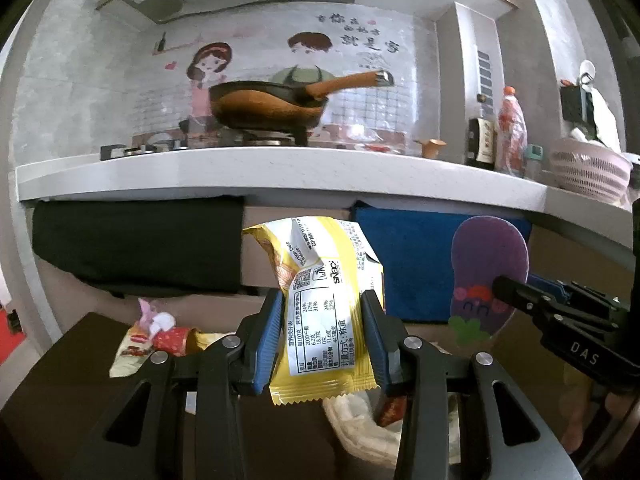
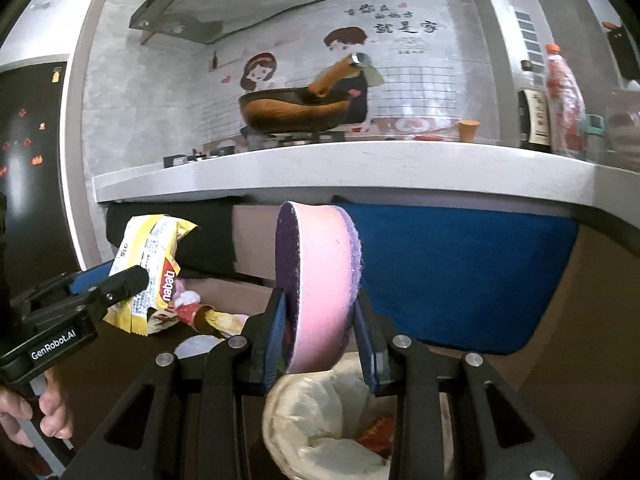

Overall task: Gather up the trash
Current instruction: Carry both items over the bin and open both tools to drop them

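Carry-to-bin step, judged from how things lay. Left gripper [image 1: 324, 332] was clamped on a yellow snack wrapper [image 1: 320, 300], centre of the left wrist frame, held up in front of the counter edge [image 1: 280, 176]. Right gripper [image 2: 320, 336] was clenched on a folded purple-and-pink pad [image 2: 320, 280], centre of the right wrist frame — directly above the lined trash bin [image 2: 320, 420] at lower centre, which already held a red scrap.

More wrappers [image 1: 160, 332] lay on the dark table [image 1: 60, 380] at lower left, still uncollected.

Next move, as I judge it: the pad seemed placed to drop; the wrapper likely needed shifting over the bin mouth — then each gripper would let go in turn.
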Demonstrator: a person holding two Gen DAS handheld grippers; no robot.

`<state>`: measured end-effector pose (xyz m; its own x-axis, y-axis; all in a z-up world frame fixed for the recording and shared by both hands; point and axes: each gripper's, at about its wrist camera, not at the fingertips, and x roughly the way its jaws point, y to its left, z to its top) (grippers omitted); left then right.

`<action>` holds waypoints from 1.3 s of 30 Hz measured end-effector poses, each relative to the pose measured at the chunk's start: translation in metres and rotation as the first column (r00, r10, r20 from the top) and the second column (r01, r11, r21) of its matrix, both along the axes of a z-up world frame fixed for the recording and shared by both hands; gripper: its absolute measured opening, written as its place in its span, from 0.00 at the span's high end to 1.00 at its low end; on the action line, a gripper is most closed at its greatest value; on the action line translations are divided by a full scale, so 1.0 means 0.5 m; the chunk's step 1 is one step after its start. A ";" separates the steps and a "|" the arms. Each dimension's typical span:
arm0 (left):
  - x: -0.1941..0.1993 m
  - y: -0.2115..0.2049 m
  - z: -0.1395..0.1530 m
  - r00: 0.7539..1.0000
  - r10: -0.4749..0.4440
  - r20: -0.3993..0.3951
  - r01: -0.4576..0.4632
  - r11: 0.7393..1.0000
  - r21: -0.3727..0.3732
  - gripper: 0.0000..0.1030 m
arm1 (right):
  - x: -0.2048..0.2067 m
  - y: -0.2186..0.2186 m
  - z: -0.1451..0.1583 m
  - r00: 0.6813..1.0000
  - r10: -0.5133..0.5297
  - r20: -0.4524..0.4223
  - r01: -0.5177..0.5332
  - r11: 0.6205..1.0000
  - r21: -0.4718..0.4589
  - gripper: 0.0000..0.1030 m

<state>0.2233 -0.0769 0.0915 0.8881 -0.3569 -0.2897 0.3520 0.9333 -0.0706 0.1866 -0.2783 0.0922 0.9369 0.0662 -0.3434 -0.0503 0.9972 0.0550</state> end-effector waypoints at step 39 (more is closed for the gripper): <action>0.168 -0.160 -0.224 0.917 -0.204 -0.343 0.193 0.979 -0.068 0.54 | 0.079 -0.145 -0.185 0.966 -0.097 -0.240 0.116 0.991 0.068 0.70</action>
